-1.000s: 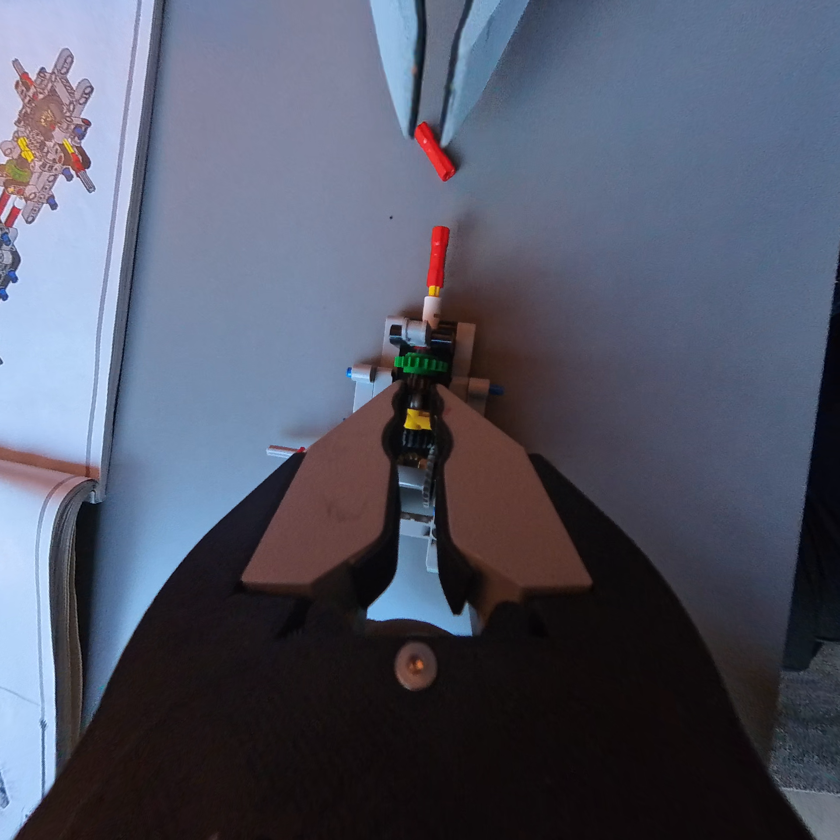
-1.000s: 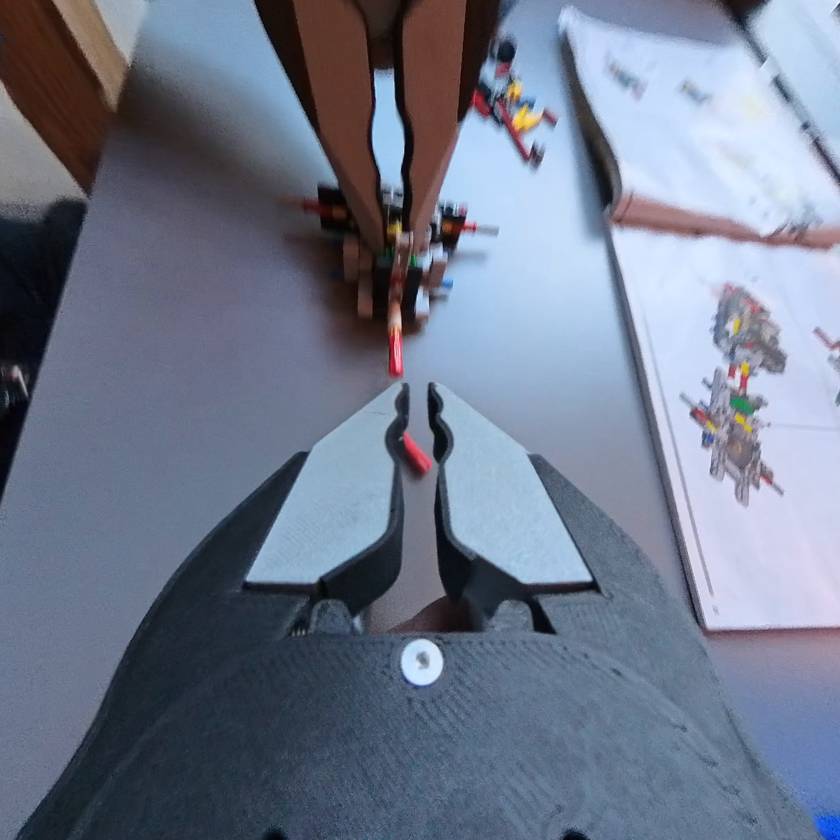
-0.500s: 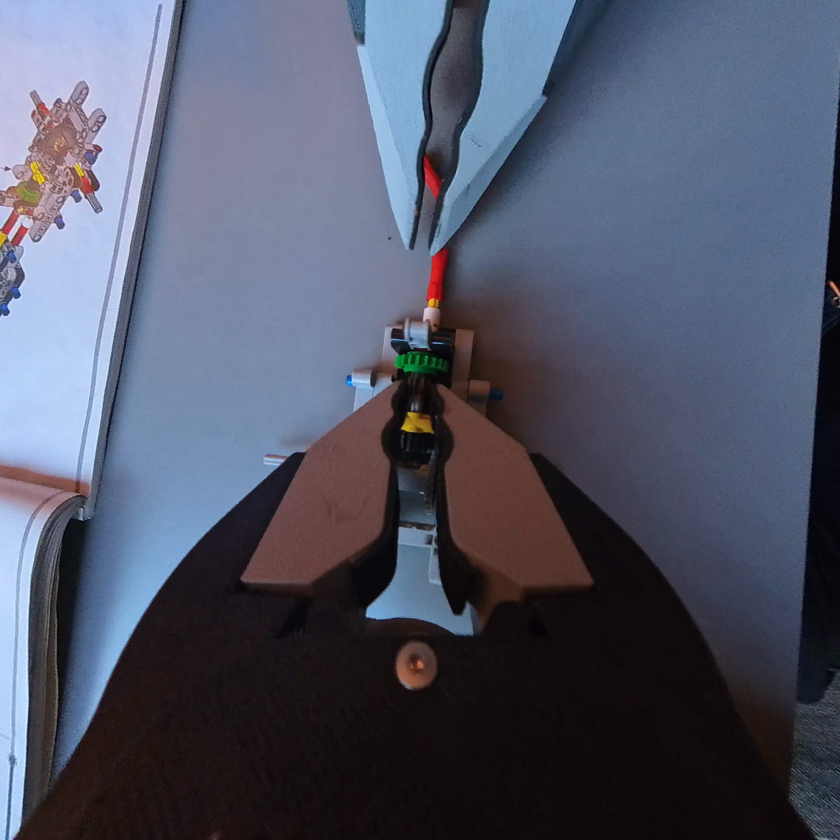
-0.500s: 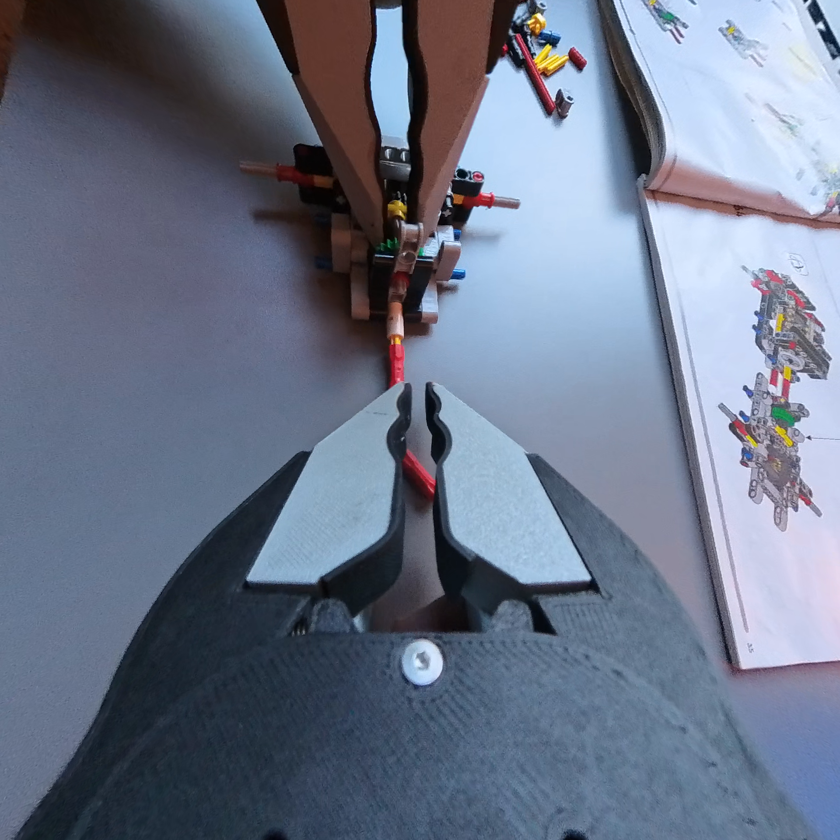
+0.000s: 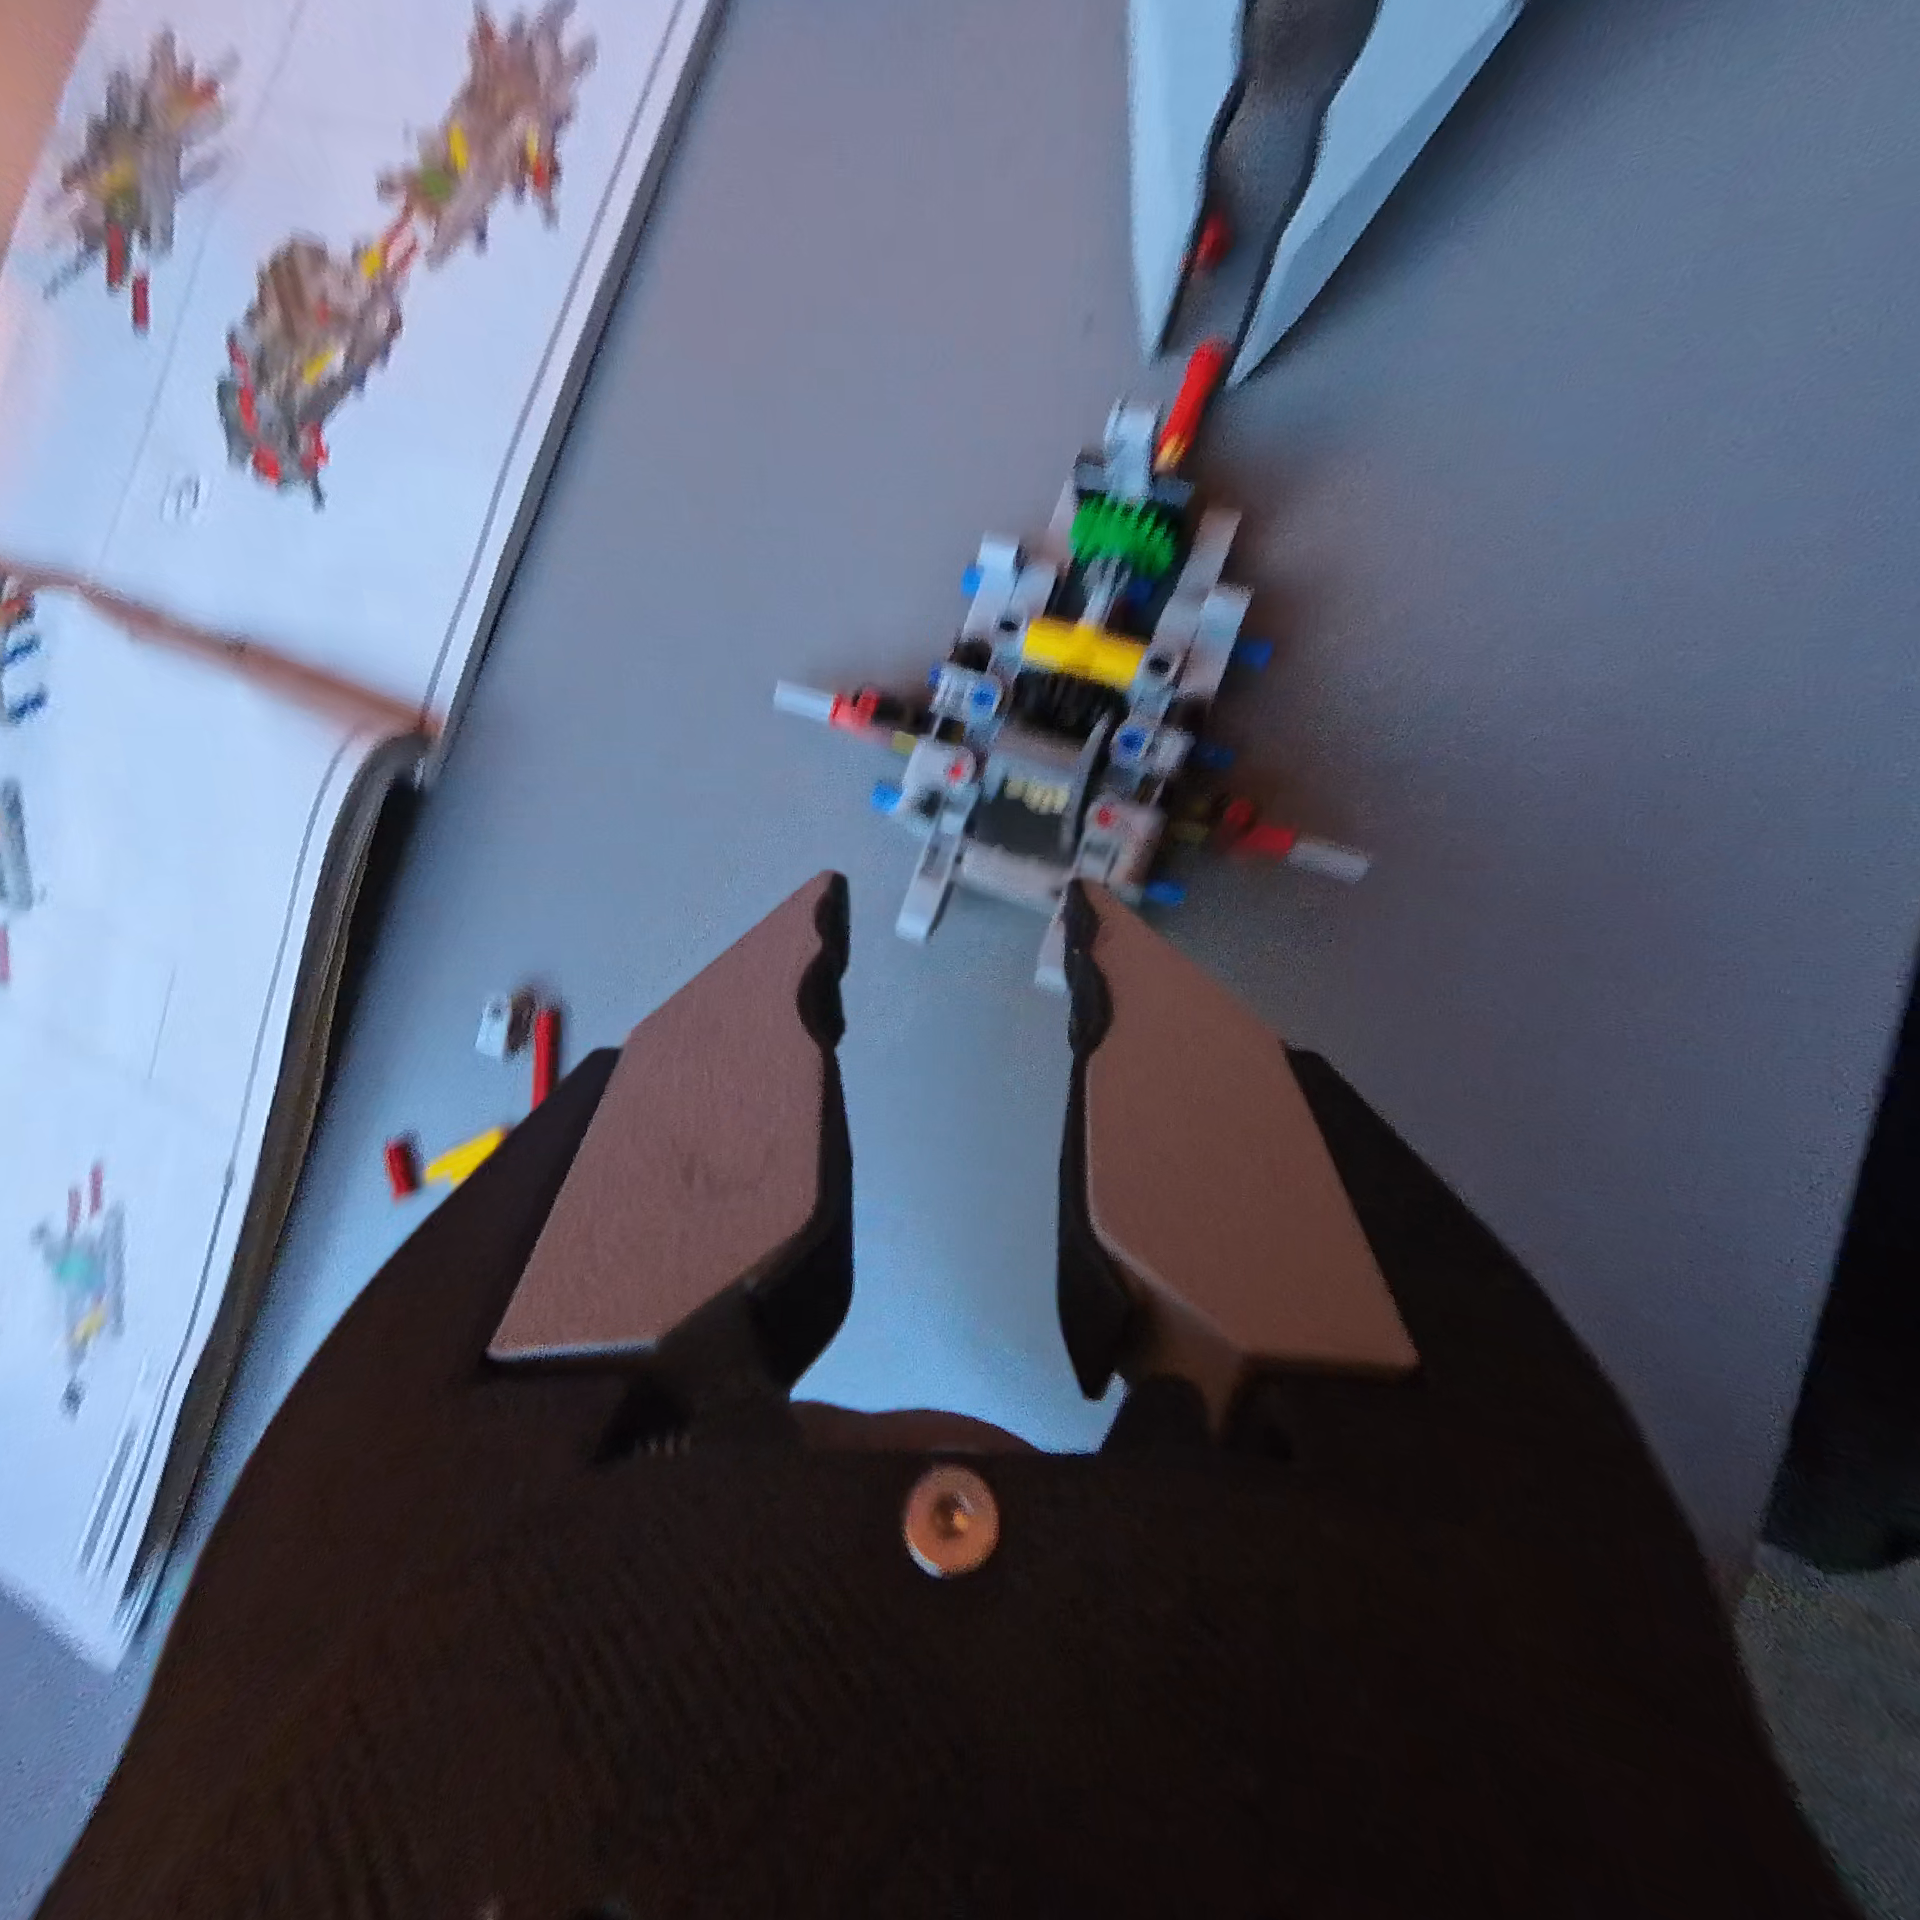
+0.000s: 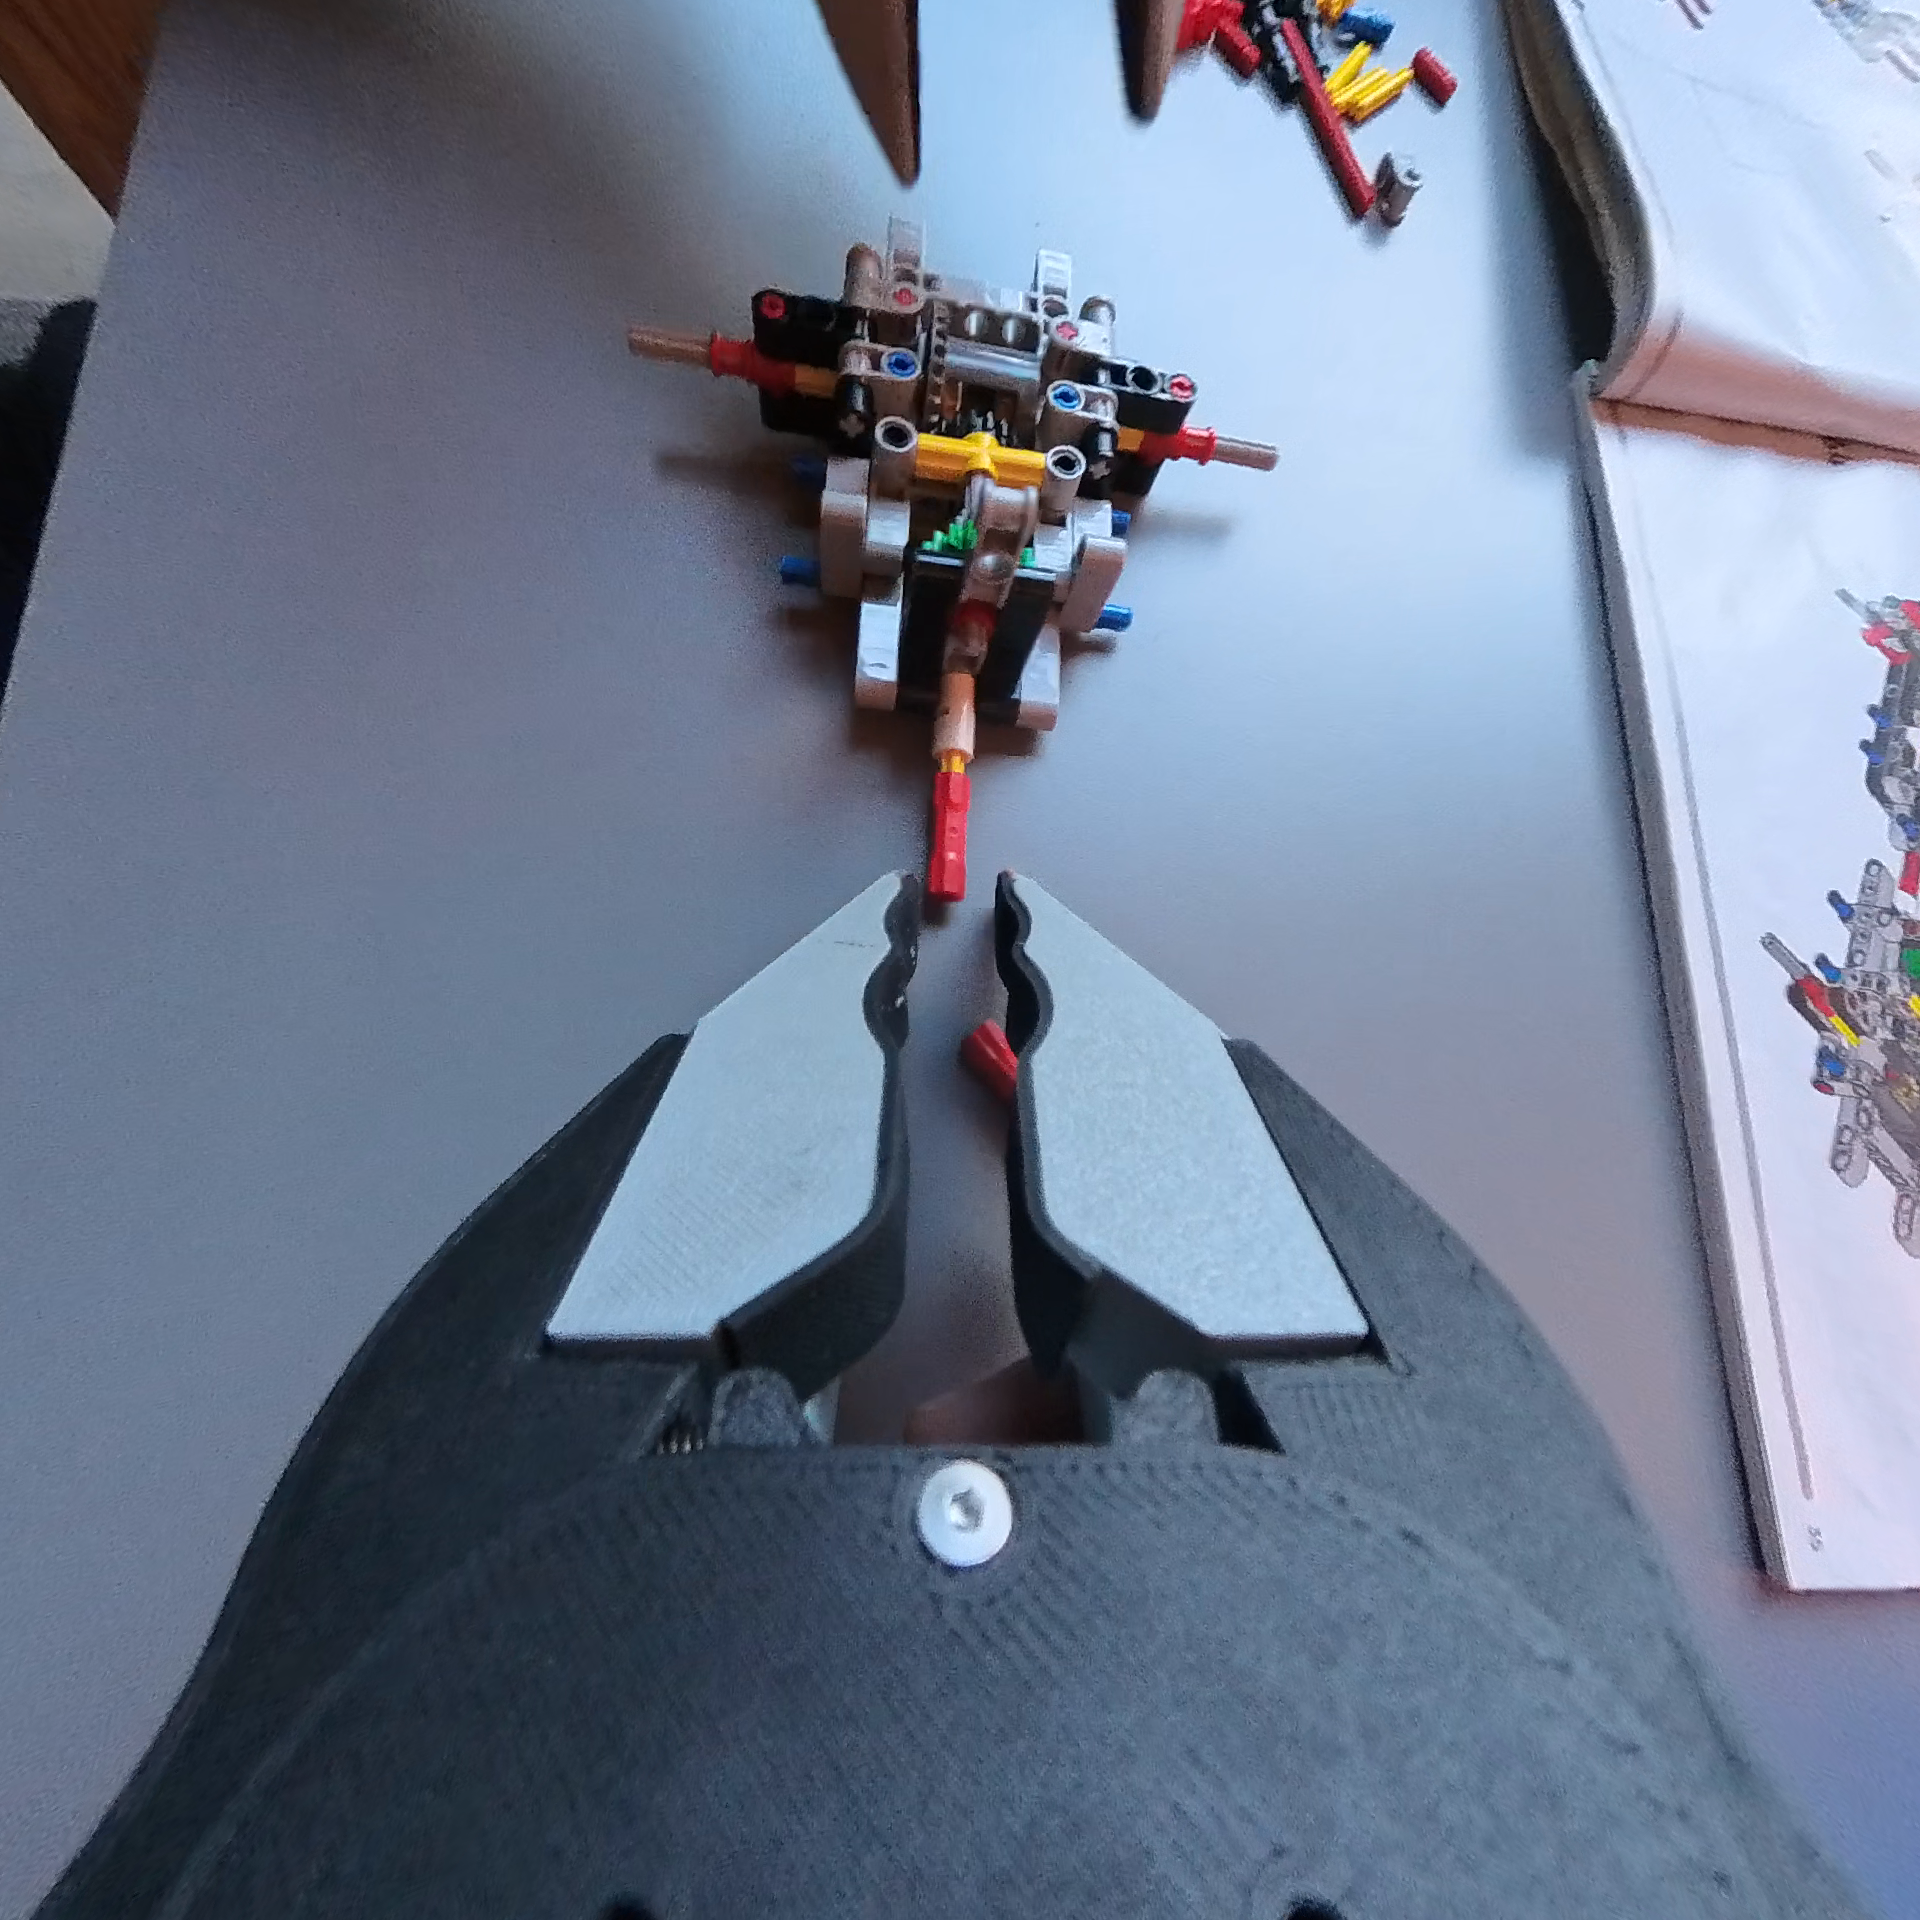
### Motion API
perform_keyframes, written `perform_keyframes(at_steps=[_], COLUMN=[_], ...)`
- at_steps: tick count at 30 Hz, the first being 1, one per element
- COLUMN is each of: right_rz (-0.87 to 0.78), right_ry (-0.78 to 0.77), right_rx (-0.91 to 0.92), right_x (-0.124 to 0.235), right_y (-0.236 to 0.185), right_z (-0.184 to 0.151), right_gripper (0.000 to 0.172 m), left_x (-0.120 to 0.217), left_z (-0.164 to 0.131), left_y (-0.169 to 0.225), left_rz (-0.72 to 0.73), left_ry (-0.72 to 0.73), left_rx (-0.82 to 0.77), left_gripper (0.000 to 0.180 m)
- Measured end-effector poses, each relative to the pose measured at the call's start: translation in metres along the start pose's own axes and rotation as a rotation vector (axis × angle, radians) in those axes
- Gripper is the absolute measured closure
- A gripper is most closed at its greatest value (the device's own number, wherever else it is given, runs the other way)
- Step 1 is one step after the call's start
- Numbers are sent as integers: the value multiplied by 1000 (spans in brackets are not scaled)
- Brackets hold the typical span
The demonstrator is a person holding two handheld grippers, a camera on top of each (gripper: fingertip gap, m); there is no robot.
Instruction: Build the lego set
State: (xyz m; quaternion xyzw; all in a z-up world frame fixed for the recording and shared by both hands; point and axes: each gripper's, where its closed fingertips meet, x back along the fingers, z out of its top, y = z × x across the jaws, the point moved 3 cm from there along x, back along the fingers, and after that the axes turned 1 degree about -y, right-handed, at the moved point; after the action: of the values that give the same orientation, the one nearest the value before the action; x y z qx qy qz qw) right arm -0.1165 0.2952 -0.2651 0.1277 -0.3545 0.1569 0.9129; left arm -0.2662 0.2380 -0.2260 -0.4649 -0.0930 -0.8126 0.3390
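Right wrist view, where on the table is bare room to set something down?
Bare table spreads left of the brick model, and a strip runs between it and the instruction booklet. Crowded: loose pieces at top right, and the red piece between the right gripper's fingers.

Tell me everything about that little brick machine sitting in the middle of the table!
The brick machine is a small model of plastic building pieces, mostly grey and black, lying flat on the grey table. A yellow crossbar sits on top, with a green gear near it and little blue pins along its sides. Tan rods with red sleeves stick out left and right. A red-tipped shaft points at the right claw. Neither claw holds the model.
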Motion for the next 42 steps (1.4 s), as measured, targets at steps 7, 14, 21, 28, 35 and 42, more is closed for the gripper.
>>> perform_keyframes(at_steps=[7,14,21,28,35,42], right_rz=[-2,-17,-17,-3,7,-30], right_ry=[-13,-7,-9,-29,-62,-84], right_rx=[15,19,22,13,22,69], right_x=[-2,-4,-4,-2,-2,-3], right_y=[-3,-1,1,1,3,10], right_z=[2,2,3,2,3,3], right_gripper=[164,167,167,168,169,169], left_x=[-7,-20,-26,-29,-30,-32], left_z=[-38,-18,-15,-13,-13,-10], left_y=[15,29,26,26,26,28], left_rz=[-138,-307,-312,-316,-322,-384], left_ry=[-62,83,145,156,146,162], left_rx=[85,133,183,184,154,151], left_gripper=[144,142,147,150,153,172])
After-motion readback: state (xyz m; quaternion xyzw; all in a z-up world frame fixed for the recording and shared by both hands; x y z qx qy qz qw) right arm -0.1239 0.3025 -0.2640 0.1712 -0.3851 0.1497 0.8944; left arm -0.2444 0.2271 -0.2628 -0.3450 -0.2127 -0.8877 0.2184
